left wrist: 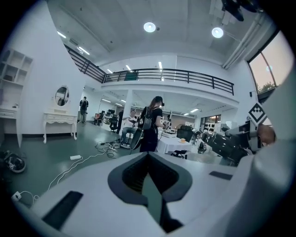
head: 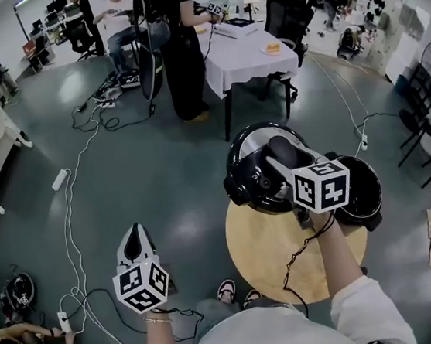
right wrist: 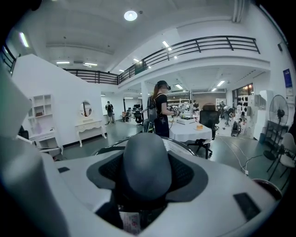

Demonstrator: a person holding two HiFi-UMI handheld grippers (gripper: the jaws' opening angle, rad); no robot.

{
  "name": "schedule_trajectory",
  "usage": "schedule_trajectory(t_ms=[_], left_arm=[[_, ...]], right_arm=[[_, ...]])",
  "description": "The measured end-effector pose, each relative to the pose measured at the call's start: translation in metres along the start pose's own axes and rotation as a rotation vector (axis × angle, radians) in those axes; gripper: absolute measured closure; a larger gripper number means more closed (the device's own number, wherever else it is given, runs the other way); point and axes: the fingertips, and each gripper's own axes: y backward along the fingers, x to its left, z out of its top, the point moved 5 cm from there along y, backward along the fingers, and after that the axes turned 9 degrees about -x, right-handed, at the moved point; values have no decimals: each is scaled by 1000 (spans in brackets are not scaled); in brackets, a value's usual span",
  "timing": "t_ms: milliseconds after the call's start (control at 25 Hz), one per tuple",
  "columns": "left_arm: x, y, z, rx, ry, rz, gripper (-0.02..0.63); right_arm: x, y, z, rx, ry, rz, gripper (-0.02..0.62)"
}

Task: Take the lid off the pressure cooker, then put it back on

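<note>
Beside round table (head: 266, 266), floor cables (head: 73, 247); lid (head: 249, 179) in right tool (head: 276, 158)

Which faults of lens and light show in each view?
Head view: strong fisheye bending, the floor curves around the round table; a soft sheen lies on the lid. Left gripper view: dark corners, and the ceiling lamps burn out to white. Right gripper view: the same dark corners; the lid's handle, close to the lens, looks soft, the hall behind it sharper.
</note>
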Motion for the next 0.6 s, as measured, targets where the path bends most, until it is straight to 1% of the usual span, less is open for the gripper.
schedule_trajectory(t_ms=[240, 600], left_arm=[[8, 2, -5, 25, -9, 15, 611], [22, -9, -29, 92, -11, 10, 611]], right_arm=[[17, -10, -13, 28, 13, 32, 316], [28, -22, -56, 79, -46, 31, 316]])
